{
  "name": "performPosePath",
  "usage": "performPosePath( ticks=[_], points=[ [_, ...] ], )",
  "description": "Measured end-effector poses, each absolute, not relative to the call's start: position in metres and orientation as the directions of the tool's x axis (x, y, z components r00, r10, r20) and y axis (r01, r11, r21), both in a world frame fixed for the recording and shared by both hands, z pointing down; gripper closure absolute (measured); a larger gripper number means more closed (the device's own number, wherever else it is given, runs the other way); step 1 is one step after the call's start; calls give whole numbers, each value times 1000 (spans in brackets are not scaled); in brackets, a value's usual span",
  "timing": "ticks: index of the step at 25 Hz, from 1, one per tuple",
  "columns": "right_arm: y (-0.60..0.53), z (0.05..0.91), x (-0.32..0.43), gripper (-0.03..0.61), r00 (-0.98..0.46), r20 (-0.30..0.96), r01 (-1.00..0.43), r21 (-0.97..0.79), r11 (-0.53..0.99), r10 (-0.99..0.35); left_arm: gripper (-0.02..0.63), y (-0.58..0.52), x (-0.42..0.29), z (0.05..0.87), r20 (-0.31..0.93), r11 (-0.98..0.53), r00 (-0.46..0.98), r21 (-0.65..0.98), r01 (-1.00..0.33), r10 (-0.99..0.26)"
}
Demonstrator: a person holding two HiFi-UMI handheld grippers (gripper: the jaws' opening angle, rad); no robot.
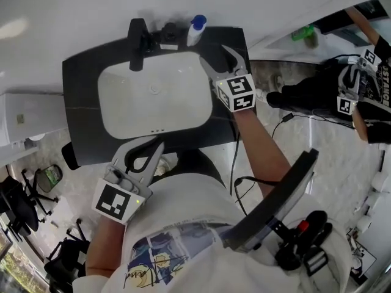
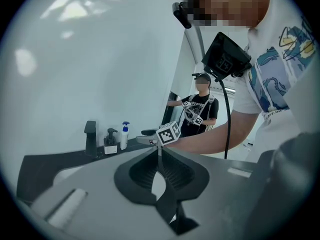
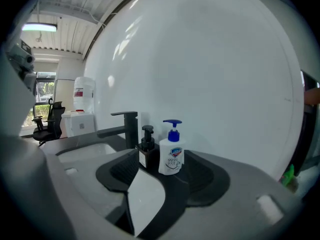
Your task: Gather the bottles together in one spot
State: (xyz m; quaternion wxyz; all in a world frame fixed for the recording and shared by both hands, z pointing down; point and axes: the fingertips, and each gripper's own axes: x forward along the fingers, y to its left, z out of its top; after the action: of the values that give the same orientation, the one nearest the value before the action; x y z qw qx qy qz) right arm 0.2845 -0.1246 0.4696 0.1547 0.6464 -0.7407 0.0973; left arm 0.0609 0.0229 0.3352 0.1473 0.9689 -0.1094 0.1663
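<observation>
The right tool (image 1: 221, 61) is released, empty; the left tool (image 2: 159, 154) is clenched, empty; the white bottle (image 3: 171, 151) and dark bottle (image 3: 146, 150), side by side, should be left unnudged.

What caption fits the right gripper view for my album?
A white pump bottle and a dark pump bottle stand side by side by the black faucet.

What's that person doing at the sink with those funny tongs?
A person stands at a sink with tongs in each hand. The white bottle with the blue pump and the dark pump bottle stand side by side next to the tap. The right tongs are open near them, holding nothing. The left tongs are shut and empty, by the sink's near edge.
</observation>
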Motion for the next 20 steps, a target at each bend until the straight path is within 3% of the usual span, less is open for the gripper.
performPosePath(
  ticks=[10,14,17,20],
  points=[
    [-31,451,214,332,-94,410,-980,125,158,-907,588,62,7,327,313,-949,939,225,-218,-142],
    [3,442,170,423,-108,448,-965,166,201,-887,592,72,-21,329,310,-937,936,249,-246,-164],
    [21,434,138,574,-132,490,-947,194,255,-862,598,71,-42,328,314,-933,930,236,-272,-191],
    [41,422,115,577,-143,493,-940,204,274,-858,604,74,-60,327,309,-934,928,220,-282,-207]
  ],
)
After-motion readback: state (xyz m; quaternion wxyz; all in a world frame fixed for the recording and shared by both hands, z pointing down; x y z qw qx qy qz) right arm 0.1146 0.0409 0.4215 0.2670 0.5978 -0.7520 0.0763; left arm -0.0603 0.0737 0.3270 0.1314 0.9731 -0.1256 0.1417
